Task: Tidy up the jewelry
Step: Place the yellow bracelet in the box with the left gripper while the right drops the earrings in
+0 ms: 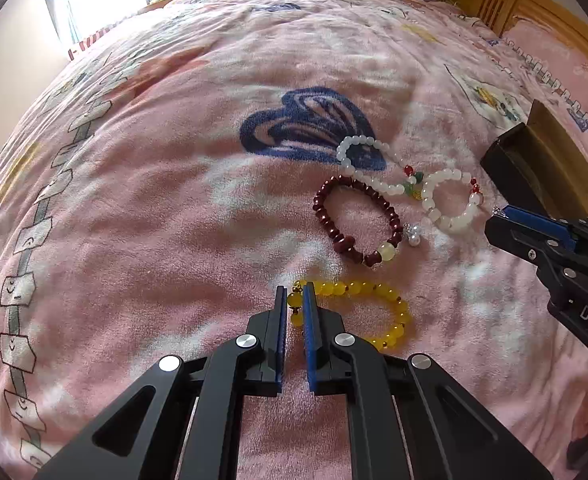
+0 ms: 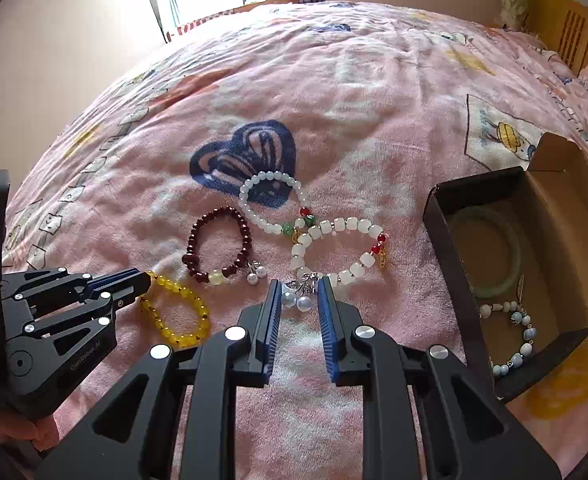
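The left claw (image 1: 295, 300) is pinching the near-left end of the yellow bracelet (image 1: 374, 312), which lies flat on the bed (image 1: 153, 200), its loop stretching away to the right. The right claw (image 2: 298, 300) is spread, with a pearl charm (image 2: 300, 300) between its fingers. The box (image 2: 446, 240) sits open toward the bed's right edge, so the yellow bracelet likely has to travel rightward past the other bracelets.
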Demonstrator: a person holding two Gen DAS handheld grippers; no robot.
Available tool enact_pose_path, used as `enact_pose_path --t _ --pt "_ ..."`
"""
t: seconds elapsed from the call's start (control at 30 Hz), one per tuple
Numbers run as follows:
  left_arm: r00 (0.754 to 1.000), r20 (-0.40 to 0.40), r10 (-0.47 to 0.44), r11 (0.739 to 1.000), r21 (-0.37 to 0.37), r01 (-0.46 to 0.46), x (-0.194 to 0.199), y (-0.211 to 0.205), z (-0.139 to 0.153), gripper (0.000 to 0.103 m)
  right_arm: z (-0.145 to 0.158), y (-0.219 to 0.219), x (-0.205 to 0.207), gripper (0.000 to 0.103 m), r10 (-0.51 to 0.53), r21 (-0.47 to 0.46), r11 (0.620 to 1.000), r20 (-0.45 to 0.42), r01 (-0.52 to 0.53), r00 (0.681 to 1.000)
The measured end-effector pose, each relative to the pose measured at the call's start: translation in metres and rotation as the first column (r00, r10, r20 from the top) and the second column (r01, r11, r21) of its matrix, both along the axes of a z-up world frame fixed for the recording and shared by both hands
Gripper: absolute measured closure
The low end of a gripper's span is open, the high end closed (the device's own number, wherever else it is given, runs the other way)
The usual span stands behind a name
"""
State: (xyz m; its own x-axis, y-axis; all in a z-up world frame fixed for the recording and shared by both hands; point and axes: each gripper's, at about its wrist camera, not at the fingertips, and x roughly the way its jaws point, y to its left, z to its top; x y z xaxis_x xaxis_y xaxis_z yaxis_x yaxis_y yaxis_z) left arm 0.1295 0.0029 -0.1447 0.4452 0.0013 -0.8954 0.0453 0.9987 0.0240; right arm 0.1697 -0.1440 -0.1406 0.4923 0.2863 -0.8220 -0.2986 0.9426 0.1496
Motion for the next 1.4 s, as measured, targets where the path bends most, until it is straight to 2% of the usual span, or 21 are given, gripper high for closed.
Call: enact_pose_path --t 0.27,0.43,0.53,0.63,0.87,1.0,1.13,1.27,1.4 --pt "0.999 0.054 0.003 0.999 -0.044 -0.001 -0.004 0.003 0.021 0.094 0.038 -0.020 -0.006 0.084 -0.022 0.070 0.997 0.057 0.018 0.998" --pt "0.994 0.105 -0.023 0.997 -0.065 0.030 -0.009 -0.007 0.047 0.094 0.060 -0.045 -0.008 0.084 -0.061 0.117 0.992 0.084 0.051 0.995" --pt "0.988 0.145 -0.053 0.997 -0.050 0.061 -0.012 -0.020 0.067 0.094 0.068 -0.061 -0.006 0.084 -0.083 0.117 0.991 0.095 0.072 0.992" --pt "0.979 0.185 -0.082 0.995 -0.046 0.092 -0.010 -0.036 0.090 0.094 0.071 -0.081 -0.001 0.084 -0.122 0.160 0.981 0.078 0.109 0.989" --pt "0.953 0.251 -0.169 0.982 -0.046 0.186 0.011 -0.090 0.135 0.094 0.071 -0.122 0.003 0.084 -0.204 0.191 0.963 0.056 0.190 0.977" --pt "0.949 0.243 -0.200 0.975 -0.048 0.218 0.028 -0.120 0.139 0.094 0.072 -0.149 0.002 0.084 -0.251 0.227 0.945 0.038 0.237 0.967" --pt "0.951 0.212 -0.224 0.969 -0.054 0.240 0.046 -0.148 0.132 0.094 0.073 -0.179 -0.001 0.084 -0.307 0.262 0.920 0.026 0.290 0.951" --pt "0.952 0.192 -0.237 0.960 -0.106 0.260 0.059 -0.172 0.127 0.094 0.072 -0.207 -0.004 0.084 -0.346 0.338 0.883 0.003 0.325 0.938" --pt "0.947 0.185 -0.262 0.950 -0.125 0.287 0.068 -0.194 0.123 0.094 0.071 -0.218 -0.006 0.083 -0.359 0.371 0.865 -0.013 0.337 0.933"
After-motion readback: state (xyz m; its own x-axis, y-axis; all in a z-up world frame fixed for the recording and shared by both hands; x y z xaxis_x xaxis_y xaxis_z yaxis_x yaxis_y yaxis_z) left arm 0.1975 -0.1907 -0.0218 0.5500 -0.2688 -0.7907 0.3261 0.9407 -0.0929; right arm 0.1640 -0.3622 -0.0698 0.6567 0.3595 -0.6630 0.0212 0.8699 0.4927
